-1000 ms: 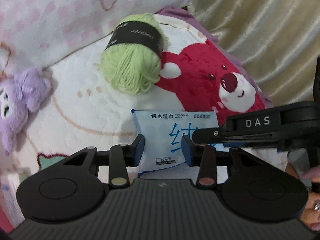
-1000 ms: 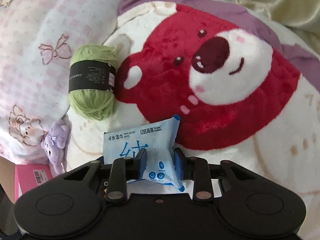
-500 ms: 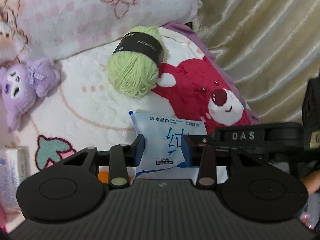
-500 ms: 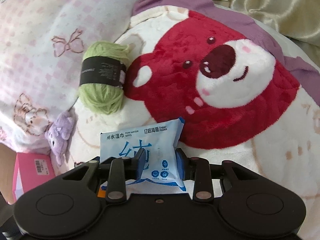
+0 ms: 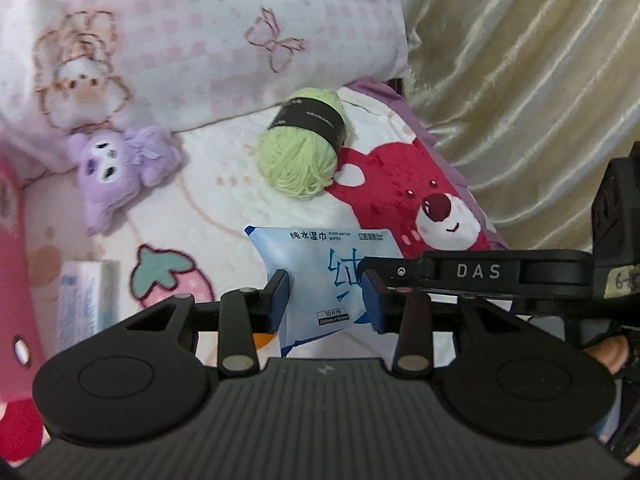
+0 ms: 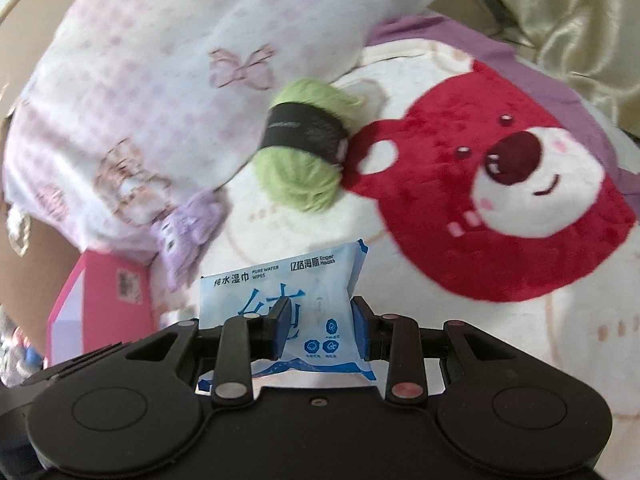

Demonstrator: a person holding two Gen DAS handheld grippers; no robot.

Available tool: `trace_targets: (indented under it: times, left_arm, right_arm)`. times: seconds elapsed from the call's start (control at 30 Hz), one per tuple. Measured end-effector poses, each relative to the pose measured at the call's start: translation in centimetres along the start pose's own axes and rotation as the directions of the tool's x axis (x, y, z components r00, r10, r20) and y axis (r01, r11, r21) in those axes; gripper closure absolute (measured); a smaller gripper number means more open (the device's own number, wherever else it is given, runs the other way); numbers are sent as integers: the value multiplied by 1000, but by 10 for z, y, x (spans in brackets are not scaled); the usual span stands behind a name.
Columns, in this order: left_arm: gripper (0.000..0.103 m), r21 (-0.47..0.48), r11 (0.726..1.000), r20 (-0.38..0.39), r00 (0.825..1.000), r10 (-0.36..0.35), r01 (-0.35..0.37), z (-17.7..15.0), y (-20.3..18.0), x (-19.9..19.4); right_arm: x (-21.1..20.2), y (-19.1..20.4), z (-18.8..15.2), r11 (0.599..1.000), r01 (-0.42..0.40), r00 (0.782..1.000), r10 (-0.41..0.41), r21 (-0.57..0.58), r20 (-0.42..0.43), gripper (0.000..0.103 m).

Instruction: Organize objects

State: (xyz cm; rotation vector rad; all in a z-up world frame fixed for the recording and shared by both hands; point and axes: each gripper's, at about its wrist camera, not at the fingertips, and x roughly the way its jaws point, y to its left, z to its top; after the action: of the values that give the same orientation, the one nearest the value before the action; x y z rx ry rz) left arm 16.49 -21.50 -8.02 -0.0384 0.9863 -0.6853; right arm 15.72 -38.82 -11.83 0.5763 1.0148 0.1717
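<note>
While both grippers are sharing one load, a pale blue pack of wet wipes is sitting clamped between the two pairs of tongs, raised clear of the plush blanket beneath it. The left gripper is pinching the pack's left portion, its blue pads pressing into the soft wrapper from either side. The right gripper is clenching the right portion of the same pack in the same way, and in the left wrist view its black finger, lettered DAS, is reaching in from the right and crossing in front of the pack. Neither hand is nearer than the other; both are already gripping.

The pack's long axis is running left to right across both sets of tongs, with its printed face towards the cameras and its top edge pointing to the far side. Its far right corner is tilting slightly upward in the right wrist view.

Beyond the pack, farther away, a ball of green yarn with a black band is lying on the blanket, just beside a printed red bear. A small purple plush toy is resting to the far left, against a pink checked pillow. A pink box is lying at the near left edge, which is probably where the pack is heading, though that is only a guess.
</note>
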Motion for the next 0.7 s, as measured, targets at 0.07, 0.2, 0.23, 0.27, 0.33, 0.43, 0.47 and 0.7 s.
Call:
trace_targets:
  times: [0.07, 0.2, 0.23, 0.27, 0.33, 0.43, 0.47, 0.7]
  left_arm:
    - [65, 1, 1000, 12, 1000, 16, -16, -3, 2, -12]
    - [65, -14, 998, 10, 998, 60, -60, -10, 4, -31]
    - [65, -20, 998, 11, 998, 64, -63, -12, 6, -36]
    - [65, -25, 998, 15, 998, 66, -65, -14, 7, -41]
    - [65, -33, 997, 17, 998, 68, -68, -18, 9, -51]
    - [65, -37, 997, 26, 997, 72, -71, -25, 9, -69]
    - [65, -35, 996, 32, 996, 79, -78, -28, 8, -75]
    - [65, -62, 993, 63, 992, 105, -101, -46, 11, -114]
  right_arm:
    - [-2, 5, -3, 999, -33, 999, 32, -24, -10, 66]
    - [-3, 21, -9, 992, -80, 996, 78, -100, -32, 66]
    - [-3, 24, -10, 990, -91, 995, 87, -111, -40, 66]
    - [-4, 27, -12, 987, -103, 994, 98, -122, -47, 66]
    - [-8, 31, -15, 982, -130, 991, 123, -139, -56, 66]
    - [-14, 36, -22, 973, -168, 985, 159, -159, -70, 66]
    - [-16, 39, -24, 970, -178, 983, 168, -166, -72, 66]
    - [-26, 55, -46, 944, -260, 961, 232, -206, -147, 66]
